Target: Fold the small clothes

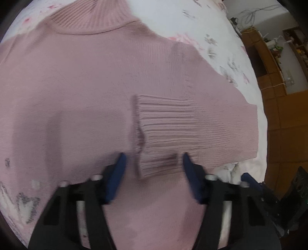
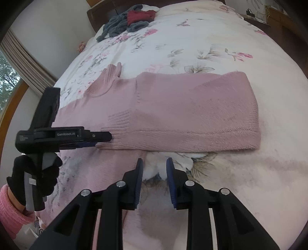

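A pink knit sweater [image 2: 173, 107] lies flat on a bed covered by a white floral bedspread [image 2: 192, 38], its ribbed turtleneck collar [image 1: 92, 17] pointing toward the head of the bed. One sleeve [image 2: 192, 119] is folded across the body of the garment, its ribbed cuff [image 1: 165, 134] resting near the middle of the chest. The left gripper [image 1: 154, 163] sits low over the sweater with its blue-padded fingers [image 1: 117, 173] apart, straddling the end of the cuff without closing on it; in the right wrist view the same tool is seen from the side, held by a black-gloved hand [image 2: 34, 177] with a pink sleeve at the wrist, its tip just at the cuff. The right gripper [image 2: 155, 163] hovers above the near edge of the folded sleeve, its fingers [image 2: 138, 177] parted with nothing between them, over a patch of bare bedspread beside the sweater's body. A heap of grey and red clothes [image 2: 129, 21] sits at the far end of the bed against a dark headboard. A window with a curtain shows at the left.
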Motion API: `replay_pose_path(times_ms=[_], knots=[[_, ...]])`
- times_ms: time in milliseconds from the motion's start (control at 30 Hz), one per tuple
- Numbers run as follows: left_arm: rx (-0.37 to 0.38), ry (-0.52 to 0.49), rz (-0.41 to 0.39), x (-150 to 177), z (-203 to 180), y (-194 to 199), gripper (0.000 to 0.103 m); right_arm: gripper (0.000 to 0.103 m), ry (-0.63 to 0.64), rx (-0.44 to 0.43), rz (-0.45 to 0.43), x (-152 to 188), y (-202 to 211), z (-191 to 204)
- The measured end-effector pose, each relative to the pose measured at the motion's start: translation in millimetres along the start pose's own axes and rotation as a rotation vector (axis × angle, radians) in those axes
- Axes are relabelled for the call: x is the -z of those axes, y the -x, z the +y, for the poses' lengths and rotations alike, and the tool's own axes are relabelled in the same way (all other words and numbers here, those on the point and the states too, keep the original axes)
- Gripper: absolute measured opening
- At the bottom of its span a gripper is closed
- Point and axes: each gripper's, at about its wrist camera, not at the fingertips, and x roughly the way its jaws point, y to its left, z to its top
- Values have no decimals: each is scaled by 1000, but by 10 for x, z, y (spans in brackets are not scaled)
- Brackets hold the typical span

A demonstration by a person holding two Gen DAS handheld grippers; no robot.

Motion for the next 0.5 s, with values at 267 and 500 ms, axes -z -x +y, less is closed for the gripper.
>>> replay_pose_path(times_ms=[267,500], knots=[[7,-26,-116,-36,-83,312,4,26,-40,23,-20,-23,33,-97],[-39,-57,-295,-68,102,1010,4,26,-92,27,-55,-139,156,-213]])
